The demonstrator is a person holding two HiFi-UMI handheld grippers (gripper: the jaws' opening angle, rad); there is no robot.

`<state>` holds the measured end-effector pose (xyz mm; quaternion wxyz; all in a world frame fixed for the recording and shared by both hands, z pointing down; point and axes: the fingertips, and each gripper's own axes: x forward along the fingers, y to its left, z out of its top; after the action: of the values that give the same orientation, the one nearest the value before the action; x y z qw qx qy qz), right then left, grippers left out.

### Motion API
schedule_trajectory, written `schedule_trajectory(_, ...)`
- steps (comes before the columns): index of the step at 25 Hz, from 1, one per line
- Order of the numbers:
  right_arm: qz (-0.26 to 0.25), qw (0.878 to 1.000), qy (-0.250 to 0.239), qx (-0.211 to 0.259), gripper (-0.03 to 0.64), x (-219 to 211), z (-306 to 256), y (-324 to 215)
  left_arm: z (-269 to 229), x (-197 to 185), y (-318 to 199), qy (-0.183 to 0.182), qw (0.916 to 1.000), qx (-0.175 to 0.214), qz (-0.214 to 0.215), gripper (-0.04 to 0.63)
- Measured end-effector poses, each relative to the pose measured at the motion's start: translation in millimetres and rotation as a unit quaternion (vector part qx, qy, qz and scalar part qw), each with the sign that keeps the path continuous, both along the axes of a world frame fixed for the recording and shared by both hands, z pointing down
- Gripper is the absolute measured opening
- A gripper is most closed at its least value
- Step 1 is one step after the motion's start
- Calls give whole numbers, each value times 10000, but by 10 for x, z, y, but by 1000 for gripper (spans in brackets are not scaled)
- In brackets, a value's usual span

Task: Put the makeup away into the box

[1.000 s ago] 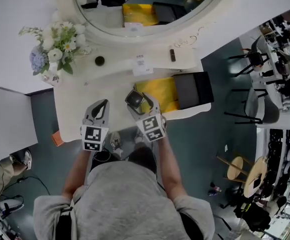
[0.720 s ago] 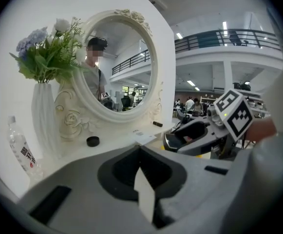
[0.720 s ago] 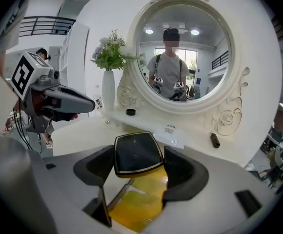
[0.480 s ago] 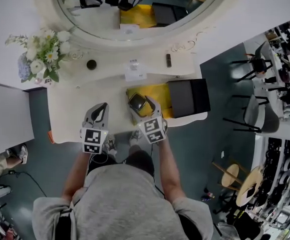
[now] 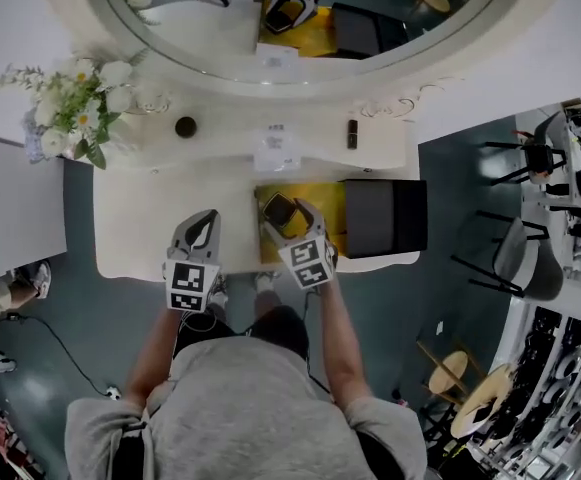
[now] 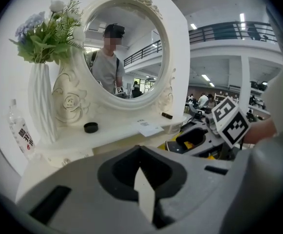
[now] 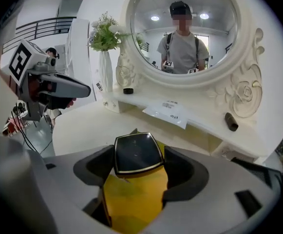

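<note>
Okay, my right claw (image 5: 286, 214) is clamped on the compact (image 7: 137, 152), one jaw on each side edge. It hangs over the box (image 5: 326, 200), which sits directly below the claw at the near edge of the table (image 5: 150, 208). That edge runs just behind both claws.

To the claw's right, the box's black lid (image 5: 385, 218) lies flat and fills that side. To its left there is bare white tabletop, reaching to my left claw (image 5: 202, 230) and beyond it. The left claw's jaws are together with nothing in them, and it hovers near the same table edge.

Ahead of the right claw a raised shelf holds a card (image 5: 275, 150). A dark tube (image 5: 352, 133) lies ahead and to the right, and a small black cap (image 5: 185, 126) ahead and to the left. Behind the shelf rises the mirror (image 5: 300, 8).

The compact is a rounded square, so I see no clear long axis. Its flat face is turned up, tipped a little toward the claw's camera. The face is glossy black with a thin gold rim. The box lining is plain yellow. The mirror frame is carved and cream-white.
</note>
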<state>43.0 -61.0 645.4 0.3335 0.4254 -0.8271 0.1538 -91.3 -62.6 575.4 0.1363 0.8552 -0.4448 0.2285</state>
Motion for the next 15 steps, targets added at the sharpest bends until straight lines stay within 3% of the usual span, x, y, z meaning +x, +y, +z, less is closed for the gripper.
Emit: schedule_trajectory(15, -568, 9964, 163, -606, 333, -50, 550, -143, 350, 20, -18, -81, 9984, -341, -433, 0)
